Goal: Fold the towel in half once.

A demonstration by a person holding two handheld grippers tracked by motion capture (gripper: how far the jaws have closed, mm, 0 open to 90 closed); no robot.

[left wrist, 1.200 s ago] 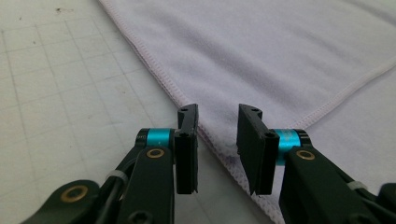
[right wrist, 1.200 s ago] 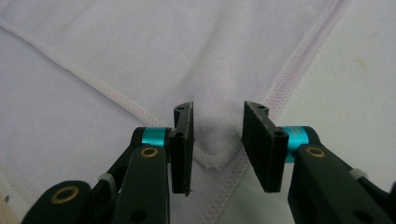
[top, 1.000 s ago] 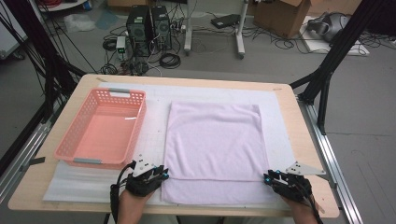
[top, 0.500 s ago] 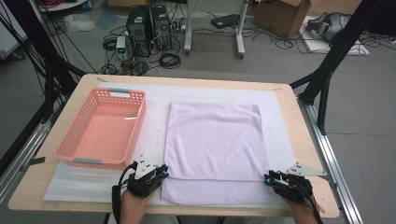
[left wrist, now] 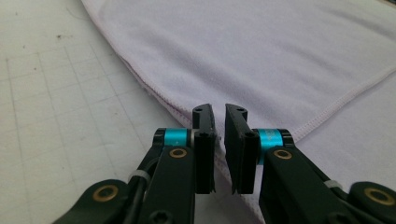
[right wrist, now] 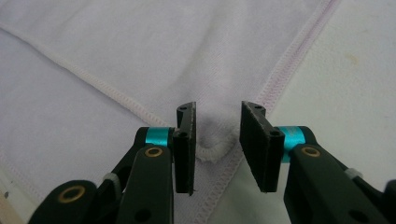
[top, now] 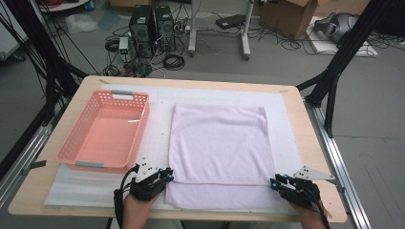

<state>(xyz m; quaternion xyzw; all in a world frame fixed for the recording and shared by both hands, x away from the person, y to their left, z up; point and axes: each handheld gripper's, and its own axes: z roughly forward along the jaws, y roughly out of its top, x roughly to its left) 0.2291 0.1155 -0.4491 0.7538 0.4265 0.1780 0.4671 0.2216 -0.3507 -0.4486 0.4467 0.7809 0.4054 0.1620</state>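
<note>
A pale lilac towel (top: pixel 217 143) lies folded flat on the white mat, its upper layer ending short of the near edge. My left gripper (top: pixel 167 175) sits at the towel's near left corner. In the left gripper view (left wrist: pixel 218 112) its jaws have just been opening and stand a narrow gap apart over the stitched towel edge (left wrist: pixel 154 95), pressing on nothing. My right gripper (top: pixel 276 182) is at the near right corner. In the right gripper view (right wrist: pixel 217 109) its jaws stand apart with a small raised fold of the towel corner (right wrist: pixel 212 151) between them, untouched by the pads.
An empty pink plastic basket (top: pixel 71 143) stands left of the towel on the white gridded mat (top: pixel 95 188). The wooden table edge (top: pixel 315 143) runs close to the right of the towel. Beyond the table lie cables, computers and boxes on the floor.
</note>
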